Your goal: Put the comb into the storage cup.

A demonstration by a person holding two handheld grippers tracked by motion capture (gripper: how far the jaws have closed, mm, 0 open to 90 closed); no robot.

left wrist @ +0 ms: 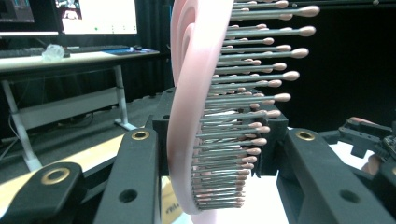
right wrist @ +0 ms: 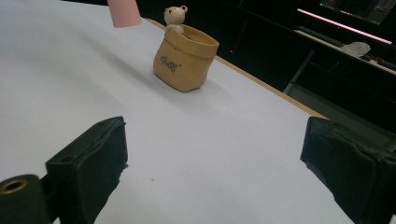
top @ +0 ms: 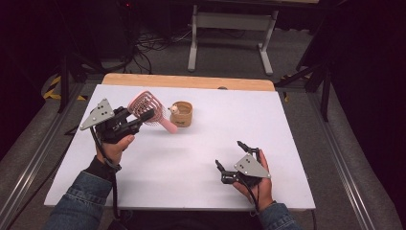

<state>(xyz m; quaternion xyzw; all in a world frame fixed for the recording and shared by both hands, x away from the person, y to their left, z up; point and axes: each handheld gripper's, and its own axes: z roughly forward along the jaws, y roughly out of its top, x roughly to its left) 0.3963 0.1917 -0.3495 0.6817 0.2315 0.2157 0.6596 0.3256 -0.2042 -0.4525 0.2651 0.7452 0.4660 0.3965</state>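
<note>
A pink hairbrush hangs above the left part of the white tabletop, handle slanting down toward a tan pouch-shaped pot. My left gripper is shut on the brush head. In the left gripper view the brush stands on edge between the black jaws of that gripper, its bristles pointing right. The right gripper rests low at the front right, open and holding nothing. From the right gripper I see the pot with a small bear figure at its rim, and the brush handle's tip.
A wooden strip edges the far side of the tabletop. Beyond it stand a white desk frame and cables on the floor. Metal rails run along both sides.
</note>
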